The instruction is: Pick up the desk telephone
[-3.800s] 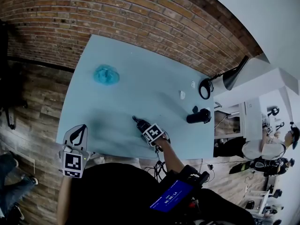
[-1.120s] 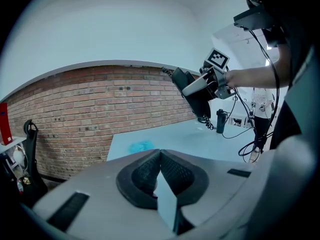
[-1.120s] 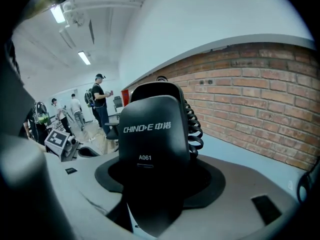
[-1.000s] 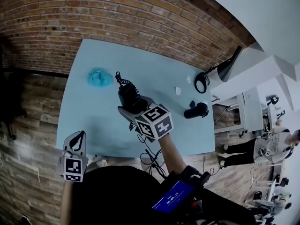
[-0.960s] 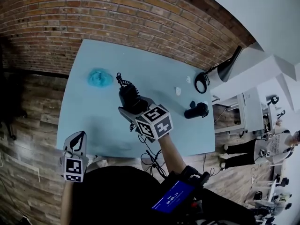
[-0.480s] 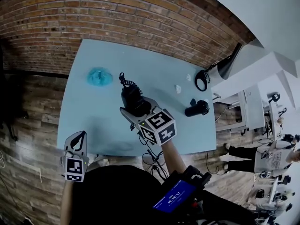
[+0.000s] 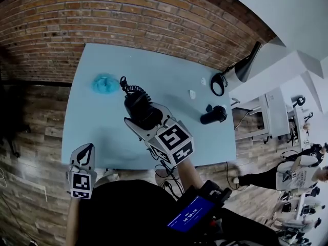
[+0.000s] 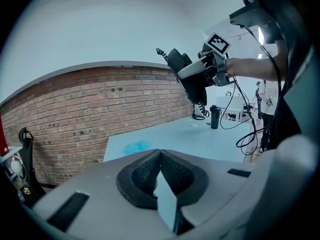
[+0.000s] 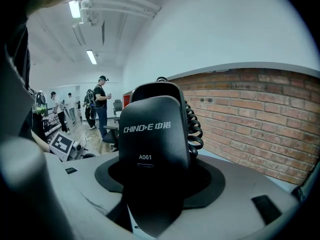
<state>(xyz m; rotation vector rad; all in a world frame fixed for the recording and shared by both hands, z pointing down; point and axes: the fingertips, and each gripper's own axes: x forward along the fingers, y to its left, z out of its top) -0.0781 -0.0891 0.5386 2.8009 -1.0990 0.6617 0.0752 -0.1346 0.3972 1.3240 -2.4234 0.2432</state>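
Two claws: my left claw [image 7: 86, 150] hangs closed and empty near me, my right claw [image 7: 146, 119] is clamped on the phone [image 7: 138, 106], held high above the table [image 7: 169, 83], and I fear it could slip and fall if the curly cord [image 7: 130, 88] tugs.

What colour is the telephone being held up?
The telephone is black, with white lettering; the right gripper view shows it best.

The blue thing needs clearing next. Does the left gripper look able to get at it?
Probably yes: the left gripper is empty, jaws together, and only bare table lies between it and the blue thing; the held telephone hangs further right.
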